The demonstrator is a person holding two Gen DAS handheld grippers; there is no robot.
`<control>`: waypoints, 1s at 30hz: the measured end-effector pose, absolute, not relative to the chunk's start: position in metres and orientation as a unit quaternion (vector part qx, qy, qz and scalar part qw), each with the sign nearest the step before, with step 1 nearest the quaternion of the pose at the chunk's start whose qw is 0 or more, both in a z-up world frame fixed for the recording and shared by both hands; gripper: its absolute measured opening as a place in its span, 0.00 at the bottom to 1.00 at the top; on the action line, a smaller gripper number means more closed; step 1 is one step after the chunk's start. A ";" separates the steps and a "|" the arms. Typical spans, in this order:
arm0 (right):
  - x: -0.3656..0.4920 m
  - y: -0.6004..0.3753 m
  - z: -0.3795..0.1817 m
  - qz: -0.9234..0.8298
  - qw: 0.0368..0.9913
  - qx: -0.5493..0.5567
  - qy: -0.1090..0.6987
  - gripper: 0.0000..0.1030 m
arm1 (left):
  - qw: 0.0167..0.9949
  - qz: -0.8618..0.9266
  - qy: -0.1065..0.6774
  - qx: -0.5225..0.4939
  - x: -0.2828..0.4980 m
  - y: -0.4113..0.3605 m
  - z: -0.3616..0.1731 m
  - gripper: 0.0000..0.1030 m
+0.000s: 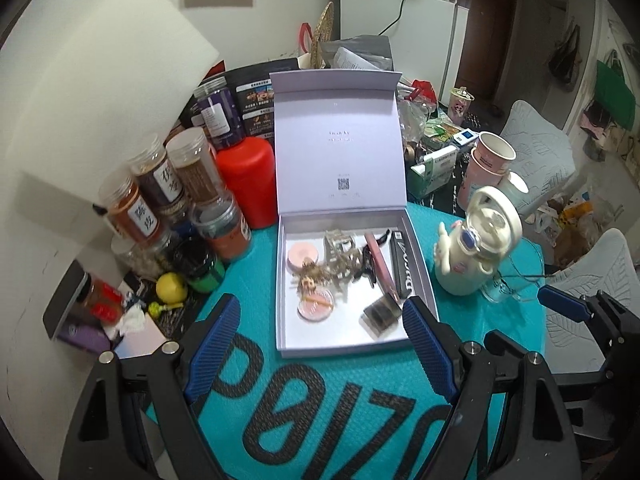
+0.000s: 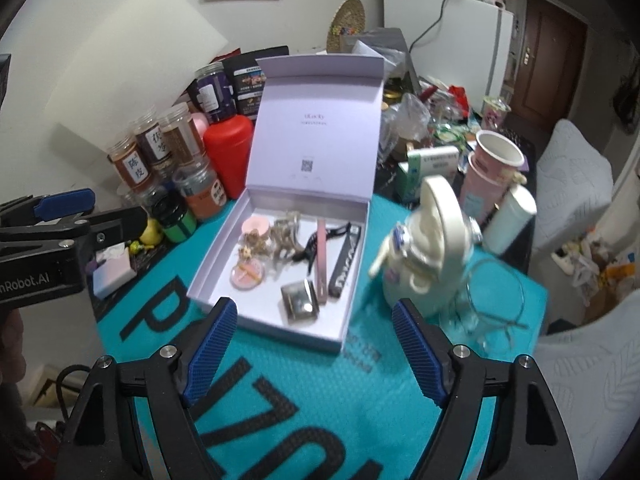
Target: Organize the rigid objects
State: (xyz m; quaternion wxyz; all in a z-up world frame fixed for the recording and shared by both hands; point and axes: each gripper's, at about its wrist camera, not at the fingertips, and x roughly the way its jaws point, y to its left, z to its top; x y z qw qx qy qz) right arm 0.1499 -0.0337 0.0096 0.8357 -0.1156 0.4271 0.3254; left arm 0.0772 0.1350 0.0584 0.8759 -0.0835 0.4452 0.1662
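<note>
— Where do we stand with the box?

— We see the pale lilac box (image 1: 420, 264) lying on the teal mat (image 1: 248, 292) that covers the counter, its lid (image 1: 340, 140) standing upright at the far side. Inside it we count a round pink compact (image 1: 303, 258), a second flat pink disc (image 1: 316, 306) nearer to us, a tangle of pale hair claws (image 1: 340, 256), a pink stick (image 1: 380, 264), a long black case (image 1: 404, 268) along the right wall, and a small dark square piece (image 1: 382, 314) at the near right.

— And our grippers?

— Our left gripper (image 1: 324, 344) hangs above the mat just short of the box's near wall, its blue pads spread wide with nothing between them. Our right gripper (image 2: 314, 348) is likewise spread and empty, held over the near corner of the box; that view is somewhat blurred. In the left view we catch the right gripper's blue tip at the far right edge.

— What sits around the box?

— To its left we have a red canister (image 1: 250, 182) and a cluster of clear jars (image 1: 172, 184) with printed labels. To its right stands a cream flask (image 1: 476, 248) with a looped handle, and just beside that a clear glass (image 2: 492, 308). Behind those are stacked pink paper cups (image 1: 490, 164).
</note>
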 end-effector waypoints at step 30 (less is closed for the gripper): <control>0.101 -0.105 -0.014 0.318 0.822 -0.124 0.455 0.79 | 0.850 0.184 0.478 -0.125 0.026 0.076 0.028 0.81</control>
